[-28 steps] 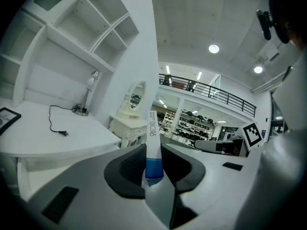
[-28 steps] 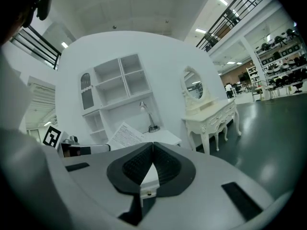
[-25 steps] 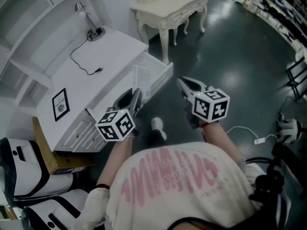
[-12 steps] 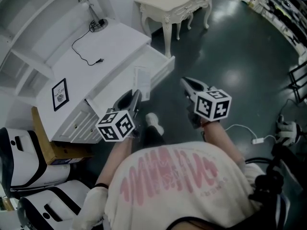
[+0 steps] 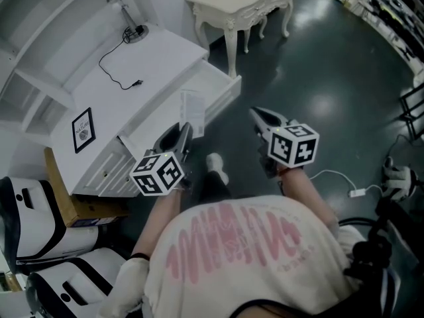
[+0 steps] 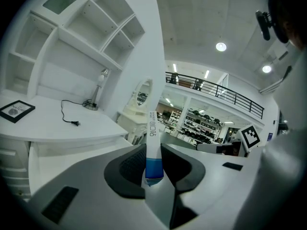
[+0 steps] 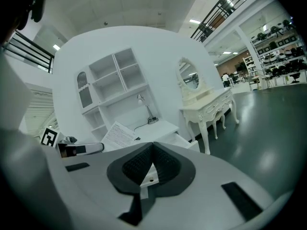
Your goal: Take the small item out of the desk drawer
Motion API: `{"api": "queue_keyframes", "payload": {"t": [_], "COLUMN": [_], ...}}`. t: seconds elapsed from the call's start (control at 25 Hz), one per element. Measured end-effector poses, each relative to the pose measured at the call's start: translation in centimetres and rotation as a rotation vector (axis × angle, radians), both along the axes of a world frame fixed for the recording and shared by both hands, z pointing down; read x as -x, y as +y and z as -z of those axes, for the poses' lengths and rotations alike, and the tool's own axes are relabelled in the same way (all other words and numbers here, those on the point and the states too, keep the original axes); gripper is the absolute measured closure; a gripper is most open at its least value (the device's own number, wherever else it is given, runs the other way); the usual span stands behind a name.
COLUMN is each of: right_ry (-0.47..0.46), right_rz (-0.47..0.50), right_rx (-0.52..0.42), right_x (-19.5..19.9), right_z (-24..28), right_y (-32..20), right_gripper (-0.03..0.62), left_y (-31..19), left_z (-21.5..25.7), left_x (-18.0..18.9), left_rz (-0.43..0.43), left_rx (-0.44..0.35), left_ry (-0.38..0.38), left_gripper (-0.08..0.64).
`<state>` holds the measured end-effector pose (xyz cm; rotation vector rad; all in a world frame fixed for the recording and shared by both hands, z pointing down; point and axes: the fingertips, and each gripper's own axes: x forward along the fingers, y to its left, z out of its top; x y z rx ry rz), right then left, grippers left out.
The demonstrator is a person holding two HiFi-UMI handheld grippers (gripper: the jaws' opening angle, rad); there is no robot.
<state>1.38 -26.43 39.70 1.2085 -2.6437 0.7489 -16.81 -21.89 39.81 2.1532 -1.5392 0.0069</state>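
My left gripper (image 5: pixel 185 131) is shut on a thin white packet (image 5: pixel 193 113), held upright just off the front of the open desk drawer (image 5: pixel 219 93). In the left gripper view the packet (image 6: pixel 152 138) stands edge-on with a blue lower end, pinched between the dark pads of the left gripper (image 6: pixel 154 166). My right gripper (image 5: pixel 256 114) hangs over the dark floor to the right, shut with nothing in it. Its pads meet in the right gripper view (image 7: pixel 152 158), which also shows the packet (image 7: pixel 118 135) and the drawer (image 7: pixel 184 141).
The white desk (image 5: pixel 142 68) carries a lamp (image 5: pixel 130 28), a black cable (image 5: pixel 118 66) and a small framed picture (image 5: pixel 83 130). A cream dressing table (image 5: pixel 242 5) stands behind. A cardboard box (image 5: pixel 69 211) and white chair (image 5: pixel 33 234) sit at lower left; a white cord (image 5: pixel 341 183) lies at right.
The left gripper with the packet has drifted slightly left, away from the drawer front. The right gripper has barely moved.
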Motion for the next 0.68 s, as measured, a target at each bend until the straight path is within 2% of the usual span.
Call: {"api": "queue_keyframes", "payload": {"t": [0.68], "right_ry": [0.006], "right_rz": [0.011], "right_rx": [0.031], "right_x": [0.5], "right_z": [-1.5], "right_y": [-1.4], "right_gripper": [0.575], "left_y": [-1.1], "left_z": [-1.0], "left_x": [0.9], "left_rz": [0.028], "left_rx": [0.021], "left_ry": [0.003], "left_gripper": [0.443]}}
